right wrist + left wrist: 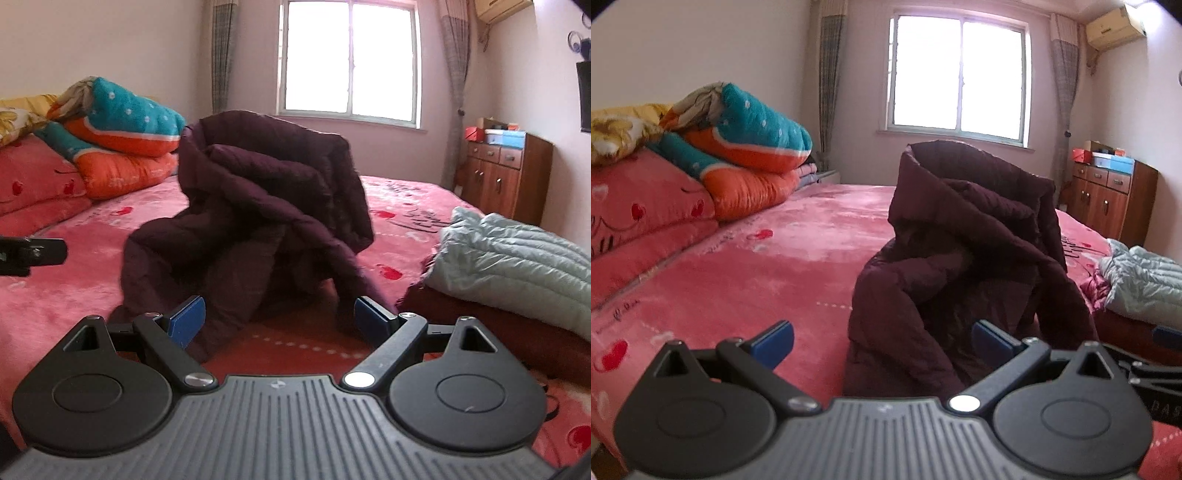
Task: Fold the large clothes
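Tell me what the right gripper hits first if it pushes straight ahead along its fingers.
Most likely the crumpled dark maroon padded coat heaped on the pink plush bed cover. The right gripper is open and points at the coat's lower folds, with only a short strip of cover between; exact depth is unclear.

A bedroom in a home — a wide bed [746, 266] under a pink heart-patterned cover fills the near ground. Folded quilts [750, 147] in teal and orange are piled at far left. On the far wall, a bright window [958, 79] sits between checked curtains [830, 74]. At right stand a wooden cabinet [1112, 199] and, high up, an air conditioner [1113, 26].
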A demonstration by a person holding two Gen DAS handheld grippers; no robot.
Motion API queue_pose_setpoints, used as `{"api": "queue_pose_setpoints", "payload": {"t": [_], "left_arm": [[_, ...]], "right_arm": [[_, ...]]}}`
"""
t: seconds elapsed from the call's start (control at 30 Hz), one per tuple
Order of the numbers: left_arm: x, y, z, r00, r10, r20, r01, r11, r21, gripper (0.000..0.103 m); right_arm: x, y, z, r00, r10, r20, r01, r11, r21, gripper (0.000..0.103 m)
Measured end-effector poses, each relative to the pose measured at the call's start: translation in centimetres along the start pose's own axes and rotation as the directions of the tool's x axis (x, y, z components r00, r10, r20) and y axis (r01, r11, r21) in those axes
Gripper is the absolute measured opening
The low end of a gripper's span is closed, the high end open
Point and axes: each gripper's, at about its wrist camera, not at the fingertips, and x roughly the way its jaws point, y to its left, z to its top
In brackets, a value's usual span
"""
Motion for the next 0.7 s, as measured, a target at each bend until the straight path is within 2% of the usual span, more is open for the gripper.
{"api": "queue_pose_setpoints", "payload": {"t": [0.17,0.33,0.53,0.7], "left_arm": [[1.3,-1.6,-0.4,1.000,-0.014,0.002,0.014,1.000,0.016,0.102],[3.2,-4.6,-0.6,0.999,-0.050,-0.019,0.052,0.992,0.118,0.102],[5.3,-8.7,-0.4,0.986,-0.159,-0.040,0.164,0.972,0.169,0.102],[7.7,-12.1,1.2,0.966,-0.252,-0.054,0.257,0.960,0.109,0.102]], "right_arm": [[0.4,-1.5,-0.2,0.999,-0.043,-0.014,0.044,0.998,0.035,0.103],[0.6,-3.2,-0.2,0.997,-0.081,-0.001,0.081,0.995,0.050,0.103],[1.7,-5.6,-0.4,0.994,-0.108,-0.022,0.110,0.986,0.123,0.103],[2.3,-8.6,-0.6,0.987,-0.150,-0.058,0.159,0.962,0.224,0.103]]}}
